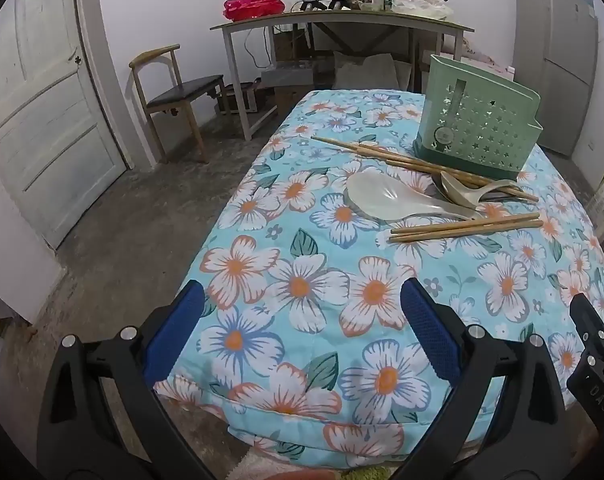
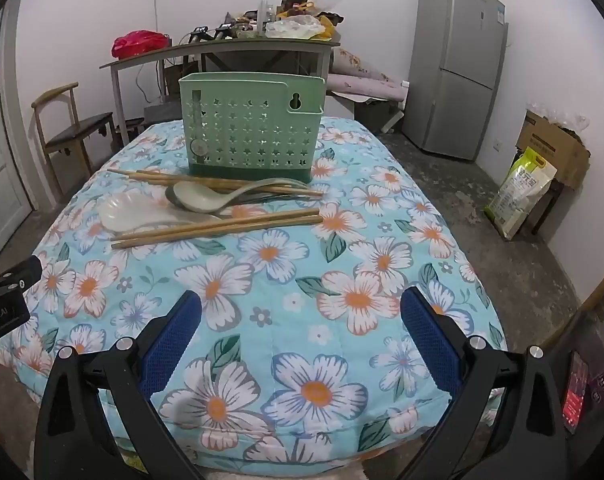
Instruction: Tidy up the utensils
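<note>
Left tool (image 1: 302, 332) spread wide, blue pads apart, gripping nothing, poised over the near edge of the worktop (image 1: 502, 312). Right tool (image 2: 302, 332) likewise splayed and empty, just beside the left one, aimed straight up the floral cover.

Farther out, well apart from both tools: near chopsticks (image 2: 217, 227) lying side by side across the cloth, thin bamboo, probably light and stiff but prone to roll and slip. Best pinched across both sticks near the middle, pads square to their length, the padded cloth likely giving a little under the tips. Just behind and touching them, a pale rice paddle (image 2: 131, 212), broad translucent bowl at the left, handle running right under the sticks; plastic by the look, light, smooth, best taken by the handle. Beside it a grey-green soup spoon (image 2: 205, 199), curved handle, likely slick. Behind that, far chopsticks (image 2: 221, 182) fanned loosely, touching the base of the holder.

At the far end, a green utensil holder (image 2: 251, 128), upright, star-punched walls, darker base, seemingly empty; interior dividers not visible.
</note>
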### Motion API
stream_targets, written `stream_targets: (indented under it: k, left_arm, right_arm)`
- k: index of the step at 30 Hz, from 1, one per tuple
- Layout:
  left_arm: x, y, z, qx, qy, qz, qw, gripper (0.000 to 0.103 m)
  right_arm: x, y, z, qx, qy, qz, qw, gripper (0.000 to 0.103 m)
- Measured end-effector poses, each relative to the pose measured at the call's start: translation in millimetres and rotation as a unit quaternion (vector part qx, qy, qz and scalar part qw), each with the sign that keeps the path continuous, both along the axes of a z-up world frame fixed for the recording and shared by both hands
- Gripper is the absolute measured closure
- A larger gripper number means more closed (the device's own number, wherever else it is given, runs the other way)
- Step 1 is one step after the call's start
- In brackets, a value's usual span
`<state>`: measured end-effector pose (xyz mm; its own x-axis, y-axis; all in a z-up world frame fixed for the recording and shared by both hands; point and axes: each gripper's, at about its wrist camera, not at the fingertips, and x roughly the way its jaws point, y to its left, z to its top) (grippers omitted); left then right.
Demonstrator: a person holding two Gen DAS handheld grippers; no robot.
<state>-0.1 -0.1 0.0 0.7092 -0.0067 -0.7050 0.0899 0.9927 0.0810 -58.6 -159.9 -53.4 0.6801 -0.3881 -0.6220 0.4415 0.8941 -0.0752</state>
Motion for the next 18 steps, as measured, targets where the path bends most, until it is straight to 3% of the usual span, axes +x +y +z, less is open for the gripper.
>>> stream_targets:
  k: [18]
  left_arm:
    - [1.8, 0.8, -2.0, 0.001, 0.008, 0.002, 1.0, 0.008]
  right_arm:
    - [1.3, 0.8, 1.7, 0.0, 0.005, 0.0, 1.0, 0.006]
